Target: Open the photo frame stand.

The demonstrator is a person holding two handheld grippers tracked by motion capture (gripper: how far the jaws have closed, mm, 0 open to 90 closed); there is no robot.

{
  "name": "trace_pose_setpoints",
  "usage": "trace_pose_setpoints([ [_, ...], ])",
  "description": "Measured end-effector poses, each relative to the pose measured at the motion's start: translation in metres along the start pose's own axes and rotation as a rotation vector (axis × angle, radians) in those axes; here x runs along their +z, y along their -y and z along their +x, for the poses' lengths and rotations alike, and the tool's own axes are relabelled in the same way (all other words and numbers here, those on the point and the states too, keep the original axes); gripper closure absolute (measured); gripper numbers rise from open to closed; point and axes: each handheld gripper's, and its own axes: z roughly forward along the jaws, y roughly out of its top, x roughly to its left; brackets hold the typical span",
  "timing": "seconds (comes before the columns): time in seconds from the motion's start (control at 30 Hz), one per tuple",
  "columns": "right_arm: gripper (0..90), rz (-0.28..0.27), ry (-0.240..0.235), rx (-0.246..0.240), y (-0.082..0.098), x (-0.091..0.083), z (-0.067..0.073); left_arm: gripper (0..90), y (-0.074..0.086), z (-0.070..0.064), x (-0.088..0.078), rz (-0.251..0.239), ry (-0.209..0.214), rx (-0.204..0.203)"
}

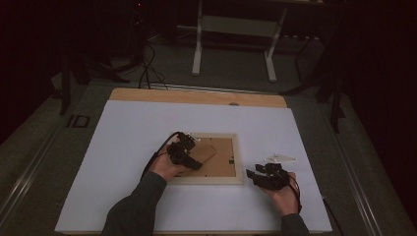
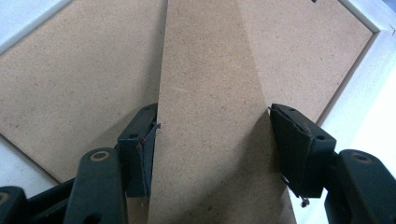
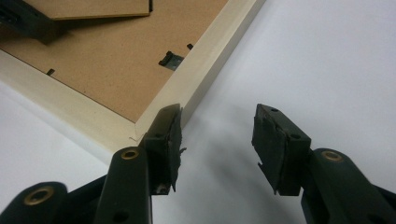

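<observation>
A pale wooden picture frame (image 1: 239,162) lies face down on the white sheet, its brown backing board (image 1: 223,162) up. A brown stand flap (image 2: 210,70) rises off the backing. My left gripper (image 2: 213,121) spans the flap's width, each jaw against one edge, so it is shut on it. From above, the left gripper (image 1: 189,142) sits over the frame's left half. My right gripper (image 3: 217,126) is open and holds nothing. Its left jaw is beside the frame's near right corner (image 3: 163,105), the other over bare sheet. In the high view the right gripper (image 1: 252,175) lies just right of the frame.
A small metal clip (image 3: 169,59) sits on the backing near the frame's rim. The white sheet (image 1: 128,132) covers a wooden table (image 1: 196,96). Beyond it on the dark floor are a white desk base (image 1: 235,29) and cables (image 1: 146,64).
</observation>
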Motion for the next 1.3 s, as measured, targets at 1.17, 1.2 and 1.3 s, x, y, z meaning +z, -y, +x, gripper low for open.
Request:
trace_pose_setpoints([
  [1.17,51.6,-0.028,-0.013,-0.013,-0.045,0.005,-0.002,38.5,0.015,-0.026,-0.004,-0.134,-0.188,0.16],
  [1.2,51.6,-0.027,-0.012,-0.015,-0.048,0.005,-0.002,38.5,0.015,-0.028,-0.005,-0.136,-0.195,0.166],
  [1.3,51.2,-0.01,-0.01,-0.019,-0.054,0.01,-0.005,38.5,0.016,-0.03,-0.005,-0.144,-0.208,0.172],
])
